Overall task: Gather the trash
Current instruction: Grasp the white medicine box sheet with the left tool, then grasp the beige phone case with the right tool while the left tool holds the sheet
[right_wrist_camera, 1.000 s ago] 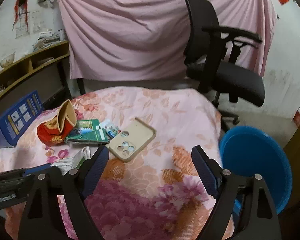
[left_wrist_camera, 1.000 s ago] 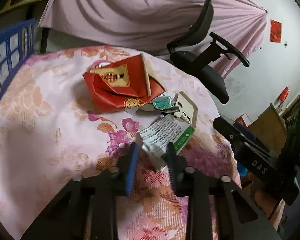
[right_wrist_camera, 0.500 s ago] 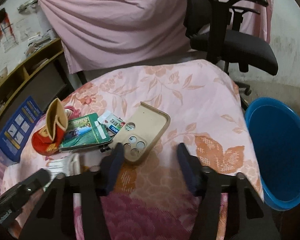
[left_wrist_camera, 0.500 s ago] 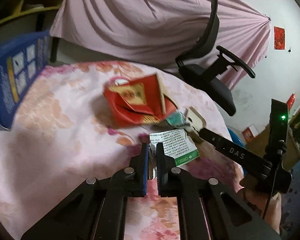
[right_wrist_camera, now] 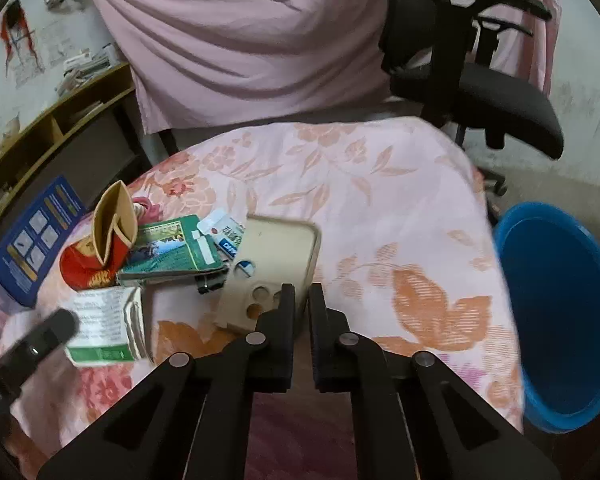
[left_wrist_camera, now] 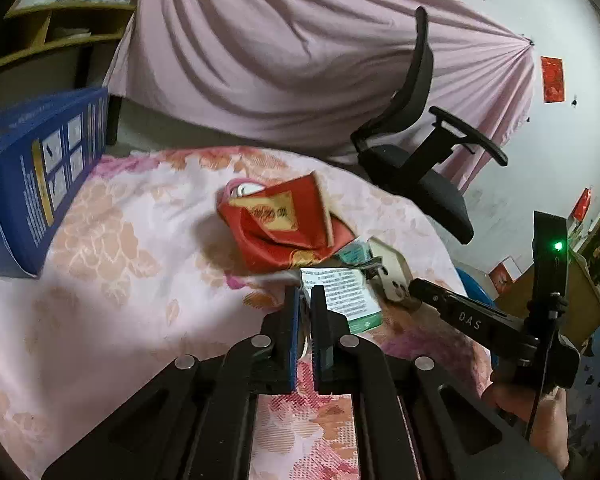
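Left tongs (left_wrist_camera: 305, 294) were clamped on the leaflet (left_wrist_camera: 342, 294) at lower centre; right tongs (right_wrist_camera: 301, 294) were clamped on the phone case (right_wrist_camera: 274, 258) at centre.

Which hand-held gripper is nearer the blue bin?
Right. The right hand-held gripper is at the beige phone case, toward the blue bin; the left hand-held gripper grips the green-and-white carton farther away.

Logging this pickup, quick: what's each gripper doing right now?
Left gripper: shut on the white and green packet, at its corner.
Right gripper: shut on the beige phone case, at its edge.
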